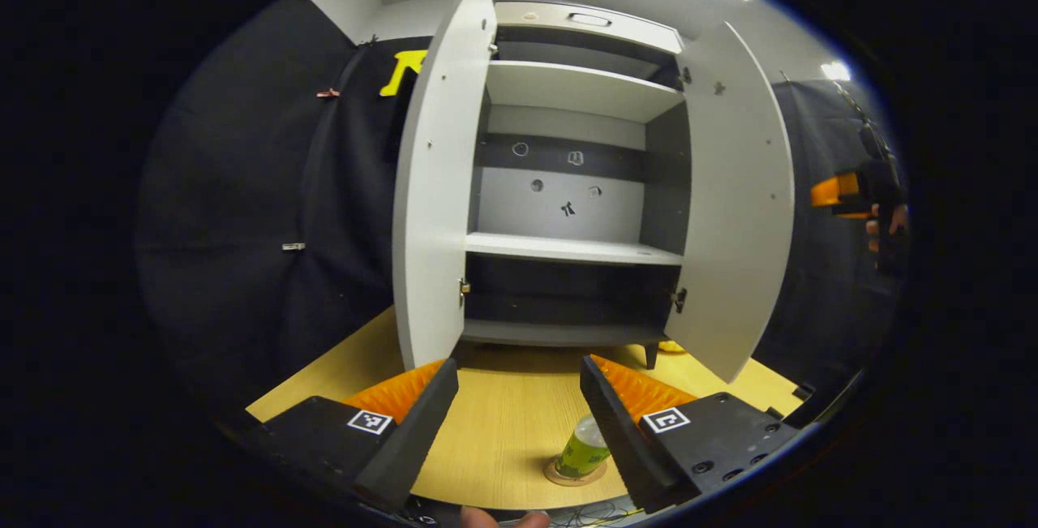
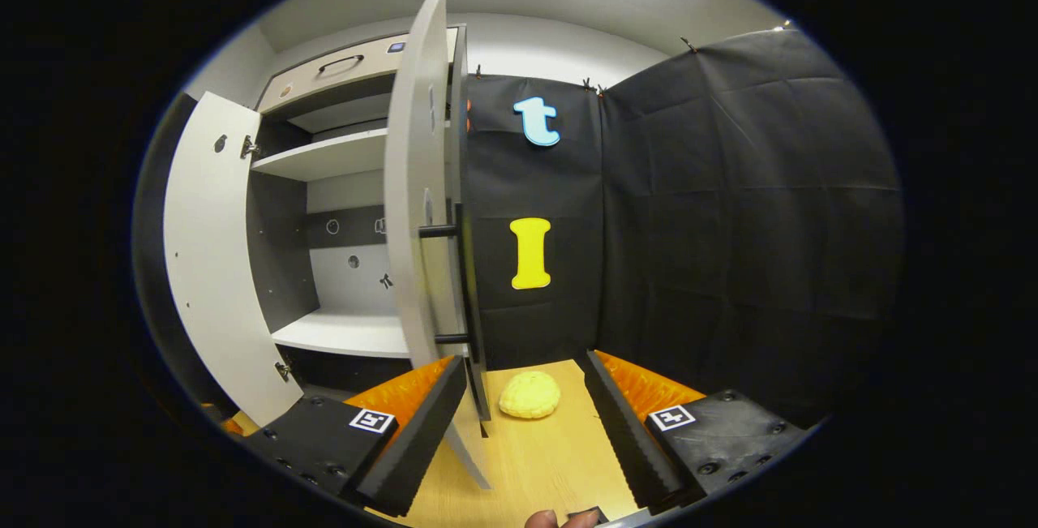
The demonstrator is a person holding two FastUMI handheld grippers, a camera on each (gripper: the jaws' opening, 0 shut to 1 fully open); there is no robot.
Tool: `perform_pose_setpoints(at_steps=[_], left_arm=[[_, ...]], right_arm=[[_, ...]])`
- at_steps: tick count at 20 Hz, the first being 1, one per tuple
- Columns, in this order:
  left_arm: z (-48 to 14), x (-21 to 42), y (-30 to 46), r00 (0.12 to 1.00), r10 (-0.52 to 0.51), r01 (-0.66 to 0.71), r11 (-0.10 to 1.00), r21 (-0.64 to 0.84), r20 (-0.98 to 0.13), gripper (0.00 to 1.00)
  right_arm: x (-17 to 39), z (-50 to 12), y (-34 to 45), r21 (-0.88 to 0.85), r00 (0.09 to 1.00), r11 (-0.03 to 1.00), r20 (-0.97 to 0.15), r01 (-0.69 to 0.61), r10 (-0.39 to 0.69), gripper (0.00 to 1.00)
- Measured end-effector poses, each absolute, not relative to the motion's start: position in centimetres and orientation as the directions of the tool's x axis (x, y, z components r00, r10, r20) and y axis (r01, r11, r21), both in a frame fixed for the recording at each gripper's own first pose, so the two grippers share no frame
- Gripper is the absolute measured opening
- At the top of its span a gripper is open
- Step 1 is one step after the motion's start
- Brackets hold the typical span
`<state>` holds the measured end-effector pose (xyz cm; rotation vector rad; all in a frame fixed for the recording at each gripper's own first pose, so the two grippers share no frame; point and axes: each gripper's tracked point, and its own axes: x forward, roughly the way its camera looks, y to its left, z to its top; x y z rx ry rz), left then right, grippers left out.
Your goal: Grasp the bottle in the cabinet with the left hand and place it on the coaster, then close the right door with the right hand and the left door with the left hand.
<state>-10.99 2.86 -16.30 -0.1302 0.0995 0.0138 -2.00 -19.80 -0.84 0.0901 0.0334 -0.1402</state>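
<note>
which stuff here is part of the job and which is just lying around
Part of the job:
bottle, standing on the coaster
cabinet
right door, open
left door, open
left gripper, open
right gripper, open

Just lying about:
yellow lump on the table, beside the right door

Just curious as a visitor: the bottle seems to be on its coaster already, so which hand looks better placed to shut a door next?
The right. The right gripper is open beside the right door's edge and handle. The left gripper is open above the bottle on the coaster.
</note>
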Motion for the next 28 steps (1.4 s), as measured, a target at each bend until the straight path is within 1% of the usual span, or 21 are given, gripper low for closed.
perform_pose_setpoints(at_steps=[3, 7, 11, 13, 16, 19, 21, 28], left_arm=[[-12.8, -10.3, 4.7, 0.990, 0.111, -0.120, 0.987, -0.104, -0.087, 0.96], [-8.6, -9.0, 5.6, 0.985, 0.169, -0.171, 0.983, -0.066, -0.041, 0.96], [-6.7, -8.0, 5.5, 0.985, 0.170, -0.172, 0.982, -0.080, -0.025, 0.96], [-6.8, -7.6, 5.4, 0.986, 0.163, -0.164, 0.983, -0.080, -0.025, 0.96], [-7.1, -7.1, 5.5, 0.988, 0.153, -0.155, 0.986, -0.064, -0.032, 0.96], [-6.7, -7.0, 5.4, 0.990, 0.137, -0.138, 0.986, -0.093, -0.010, 0.96], [-6.5, -6.8, 5.5, 0.992, 0.128, -0.127, 0.987, -0.101, 0.001, 0.96], [-6.8, -6.2, 6.7, 0.990, 0.142, -0.143, 0.986, -0.080, -0.018, 0.96]], right_arm=[[0.5, -0.4, -21.4, 0.111, 0.993, 0.987, -0.040, 0.115, -0.111, 0.99], [2.2, -0.5, -22.0, 0.162, 0.996, 0.984, -0.055, 0.078, -0.070, 0.98], [3.2, 0.2, -20.2, 0.175, 0.999, 0.984, -0.038, 0.028, -0.022, 0.98], [3.1, 0.3, -20.2, 0.158, 0.999, 0.987, -0.021, 0.029, -0.026, 0.98], [3.1, 0.2, -19.8, 0.176, 0.999, 0.984, -0.028, 0.019, -0.014, 0.98], [2.9, 0.3, -18.0, 0.152, 1.000, 0.988, -0.026, -0.006, 0.010, 0.98], [2.7, 0.3, -15.3, 0.159, 0.998, 0.986, -0.028, -0.048, 0.053, 0.98], [4.1, -0.1, -7.3, 0.195, 0.978, 0.961, -0.031, -0.195, 0.205, 0.98]])
